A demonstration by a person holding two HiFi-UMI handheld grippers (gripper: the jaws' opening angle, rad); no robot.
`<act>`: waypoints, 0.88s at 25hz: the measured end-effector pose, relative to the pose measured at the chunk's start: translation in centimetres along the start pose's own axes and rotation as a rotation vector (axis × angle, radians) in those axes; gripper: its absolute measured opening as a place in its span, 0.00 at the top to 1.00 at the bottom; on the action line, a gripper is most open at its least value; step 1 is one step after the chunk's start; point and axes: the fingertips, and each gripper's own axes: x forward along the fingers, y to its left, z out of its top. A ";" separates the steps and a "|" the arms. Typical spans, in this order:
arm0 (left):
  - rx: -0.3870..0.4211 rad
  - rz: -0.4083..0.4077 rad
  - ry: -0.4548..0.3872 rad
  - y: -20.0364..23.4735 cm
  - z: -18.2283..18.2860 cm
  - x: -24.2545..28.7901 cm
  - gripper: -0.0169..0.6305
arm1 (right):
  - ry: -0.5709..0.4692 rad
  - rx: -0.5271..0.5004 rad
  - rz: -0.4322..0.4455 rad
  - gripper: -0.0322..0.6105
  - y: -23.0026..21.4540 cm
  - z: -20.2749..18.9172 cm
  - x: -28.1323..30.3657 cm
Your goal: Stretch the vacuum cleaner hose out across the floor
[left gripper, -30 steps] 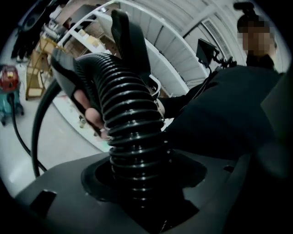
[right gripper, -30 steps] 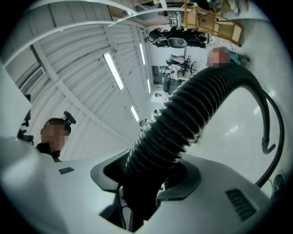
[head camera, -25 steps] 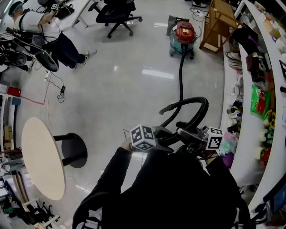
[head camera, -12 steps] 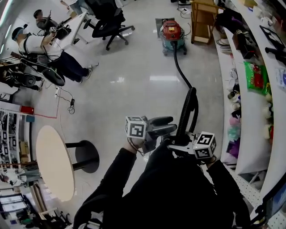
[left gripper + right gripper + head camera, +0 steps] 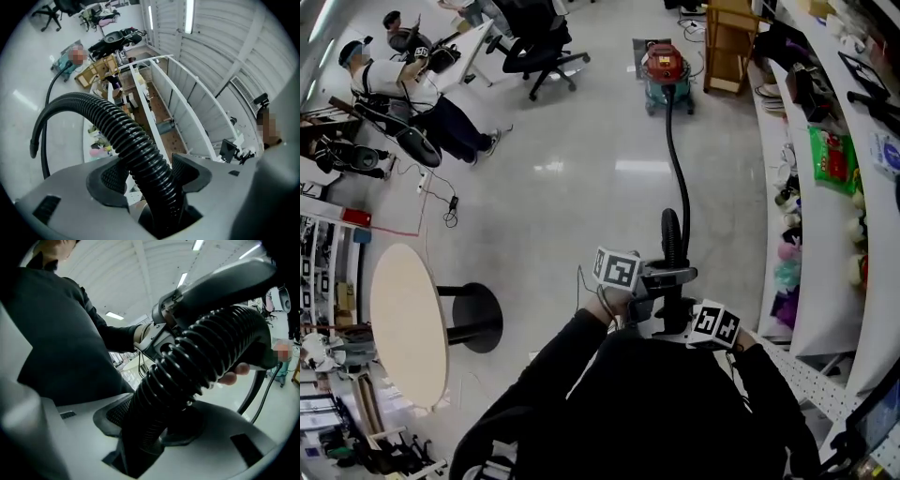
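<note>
Glossy pale flooring [image 5: 581, 187] fills a busy workshop where a person in a dark top stretches the black ribbed vacuum cleaner hose [image 5: 676, 173] away from its red-topped canister vacuum [image 5: 666, 67], which is parked at 12 o'clock at the far end of the room. The hose runs almost dead straight from the canister back toward the person, rising off the floor into a short arch just ahead of the tools. That hump appears to be the last slack left to pull out. The left gripper [image 5: 147, 173] has the hose between its widely set jaws, which are drawing in on its ribs, while the hose arcs up and away toward the canister. The right gripper [image 5: 152, 423], just behind the left, clamps the same hose at a narrower setting, its jaws easing slightly apart with the ribs squeezed between the pads. Two holds set close together probably keep the springy tube from twisting or recoiling as the person backs toward 6 o'clock. A round pale-topped pedestal table [image 5: 408, 328] stands at 8 o'clock and cluttered white shelving [image 5: 825, 187] lines the wall at 3 o'clock, leaving a clear lane down the middle. A seated person [image 5: 403, 89] works at 10 o'clock, well apart from the hose.
</note>
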 end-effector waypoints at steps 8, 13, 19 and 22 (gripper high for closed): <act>0.316 0.034 0.011 -2.9 -5.9 -11.3 0.66 | -0.326 0.257 -0.031 0.54 1.5 4.0 3.2; 0.521 0.083 0.113 -3.3 -12.1 -18.5 0.67 | -0.713 0.587 -0.197 0.54 -0.9 7.6 0.5; 0.824 0.181 0.338 -4.5 -21.1 -18.0 0.67 | -0.836 0.796 -0.002 0.53 2.6 11.1 3.8; 0.926 0.226 0.407 -5.1 -23.7 -16.8 0.67 | -0.928 0.784 0.056 0.51 4.2 12.7 2.2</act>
